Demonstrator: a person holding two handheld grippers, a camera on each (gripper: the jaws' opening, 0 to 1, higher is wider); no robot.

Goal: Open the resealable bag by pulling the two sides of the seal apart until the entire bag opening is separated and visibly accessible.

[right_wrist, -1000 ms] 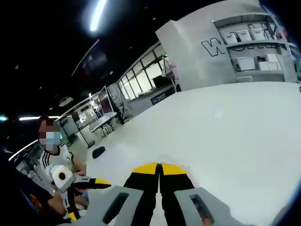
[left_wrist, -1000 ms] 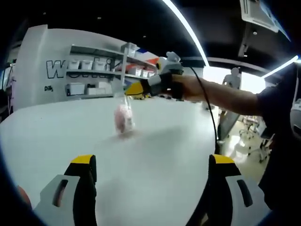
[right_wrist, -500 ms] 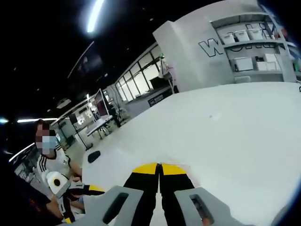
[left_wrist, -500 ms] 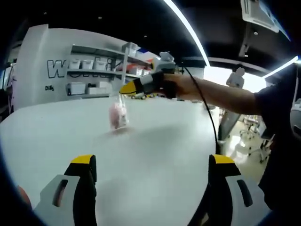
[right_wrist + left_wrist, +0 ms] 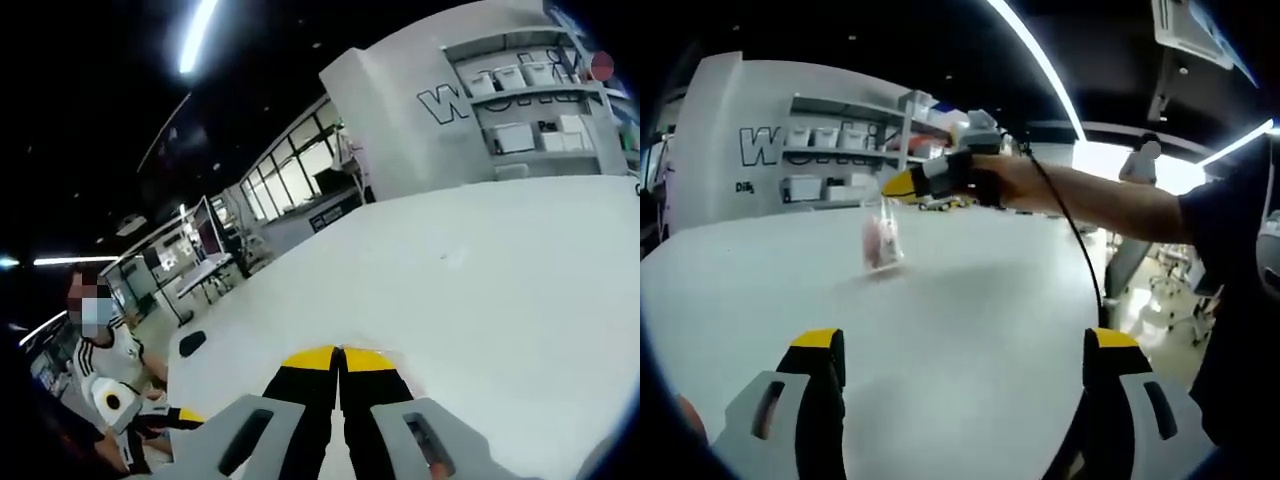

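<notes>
My right tongs [image 5: 902, 183] reach in from the right of the left gripper view, yellow tips pinching the top edge of the bag [image 5: 880, 240]. The bag hangs from that pinch, pinkish contents low inside, its bottom at or just above the white worktop [image 5: 970, 330]; contact can't be confirmed. Position: far half of the worktop, left of centre. In the right gripper view the same tongs [image 5: 340, 358] read as pressed together, the film itself too thin to make out there.

Left tongs [image 5: 960, 345] are spread wide and hold nothing, sitting near me and well apart from the bag.

Reasoning on the hold: gripping one side of the seal and lifting lets the contents' weight pull the bag straight, so the other lip should present as a free edge for the 2nd grip. Seal looks unopened, though at this range I can't verify.

Est. stage: early, one-sided grip only. Next req: bring left tongs to the opposite lip, close, then pull the two apart along the full seal.

Risk: thin film, so slip or both lips caught in one pinch.

Background: shelves [image 5: 855, 150] w/ boxes on the far wall; a seated person [image 5: 100, 350] at left in the right gripper view.
</notes>
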